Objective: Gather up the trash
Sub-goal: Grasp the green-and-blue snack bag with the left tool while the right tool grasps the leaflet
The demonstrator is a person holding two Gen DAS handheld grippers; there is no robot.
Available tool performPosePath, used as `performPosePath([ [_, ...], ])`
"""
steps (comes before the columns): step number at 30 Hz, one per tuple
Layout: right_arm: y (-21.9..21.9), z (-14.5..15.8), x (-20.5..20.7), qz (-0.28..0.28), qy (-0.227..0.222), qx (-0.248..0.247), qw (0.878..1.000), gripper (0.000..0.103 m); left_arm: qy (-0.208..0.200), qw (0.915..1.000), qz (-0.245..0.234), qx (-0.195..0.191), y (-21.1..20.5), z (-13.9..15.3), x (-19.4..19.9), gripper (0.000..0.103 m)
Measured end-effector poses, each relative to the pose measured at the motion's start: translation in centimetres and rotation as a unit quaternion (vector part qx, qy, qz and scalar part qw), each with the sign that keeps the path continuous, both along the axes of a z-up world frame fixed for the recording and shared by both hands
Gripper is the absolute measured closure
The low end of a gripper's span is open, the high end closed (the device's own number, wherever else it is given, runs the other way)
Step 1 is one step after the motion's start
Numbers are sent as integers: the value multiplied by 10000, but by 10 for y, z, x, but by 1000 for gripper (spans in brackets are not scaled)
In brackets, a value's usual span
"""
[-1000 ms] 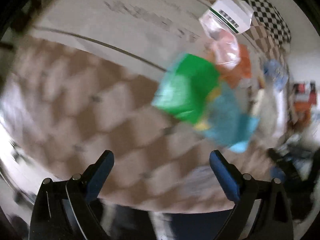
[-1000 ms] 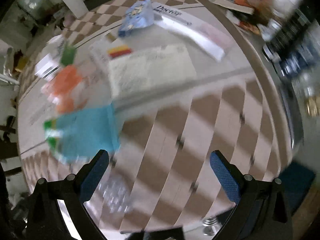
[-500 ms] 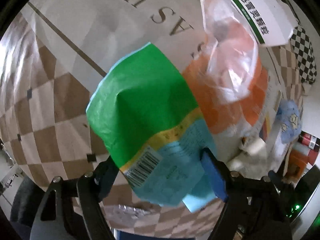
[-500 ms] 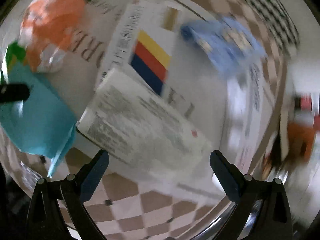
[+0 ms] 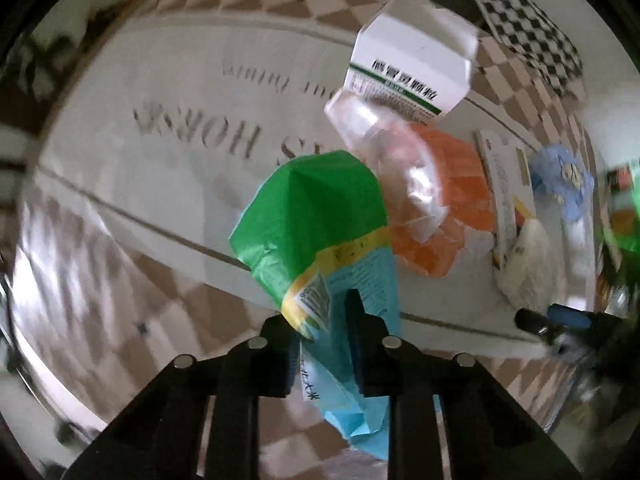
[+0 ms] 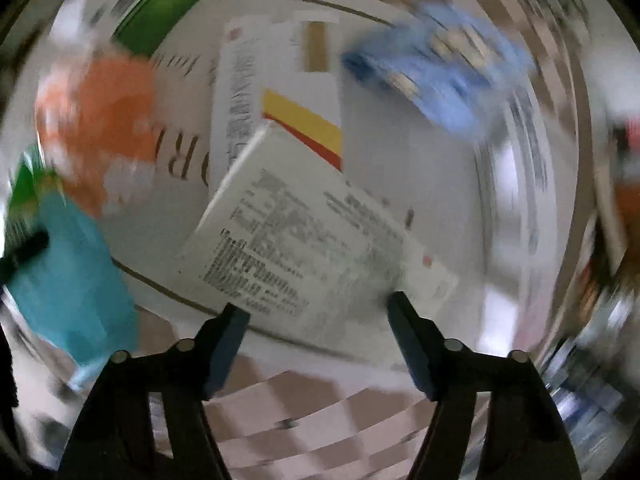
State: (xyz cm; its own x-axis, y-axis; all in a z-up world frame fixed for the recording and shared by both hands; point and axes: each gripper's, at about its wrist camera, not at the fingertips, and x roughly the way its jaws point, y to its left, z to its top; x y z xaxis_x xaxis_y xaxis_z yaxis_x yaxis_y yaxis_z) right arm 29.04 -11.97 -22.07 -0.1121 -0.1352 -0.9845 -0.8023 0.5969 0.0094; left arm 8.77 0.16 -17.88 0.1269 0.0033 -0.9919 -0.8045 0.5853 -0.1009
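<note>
Crinkled plastic makes up the snack bag (image 5: 320, 240): a green top, a yellow band across the middle, and a light blue lower part printed with a barcode and small text. The left gripper (image 5: 324, 328) has its jaws pinched narrowly on the bag's blue part, holding it above the checkered counter (image 5: 120, 272). Just beyond the bag lie an orange wrapper (image 5: 448, 200), a clear plastic bag (image 5: 384, 148) and a white carton (image 5: 412, 68). The right gripper (image 6: 320, 320) hangs with jaws wide apart over a white printed box (image 6: 304, 248) near the counter's edge, gripping nothing. A blue packet (image 6: 440, 76) lies further back, blurred.
</note>
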Motion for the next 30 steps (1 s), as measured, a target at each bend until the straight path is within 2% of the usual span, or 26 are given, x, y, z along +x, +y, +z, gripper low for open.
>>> performPosePath([
  [2,-14,-1,11,-839,842,368,9922,30,54,9994,-256,209,5,8,1,88],
  [4,-15,1,9,-821,927,488,9911,22,136,9981,-429,422,5,13,3,89],
  [5,-14,4,9,-665,719,507,9939,17,168,9973,-486,520,6,16,-4,89],
  [7,-10,11,4,-64,115,483,9987,14,219,9960,-546,671,4,15,-6,89],
  [10,5,14,-12,889,-474,321,9944,8,246,9941,-600,865,4,17,5,89],
  [12,16,10,-27,1822,-807,58,9799,5,244,9922,-653,1034,-2,19,9,89],
  [15,25,-8,-47,2793,-1067,-428,9533,5,250,9904,-692,1173,-12,17,13,89],
  [19,30,-37,-57,3405,-992,-922,9304,4,237,9905,-648,1186,-5,19,52,90],
  [20,35,-41,-58,3433,-962,-1000,9289,4,226,9906,-653,1184,-7,21,54,90],
  [21,37,-41,-63,3375,-906,-972,9319,4,203,9905,-668,1183,-10,13,36,90],
  [23,40,-36,-61,3018,-618,-833,9477,19,184,9902,-701,1198,-14,18,18,91],
  [24,41,-31,-51,2825,-470,-744,9552,19,166,9898,-721,1214,-21,22,8,91],
  [28,31,-16,-54,2256,-321,-389,9729,19,109,9892,-742,1258,-22,30,-2,92],
  [30,22,-5,-51,1789,-238,-158,9834,19,76,9880,-779,1335,-20,37,-7,93],
])
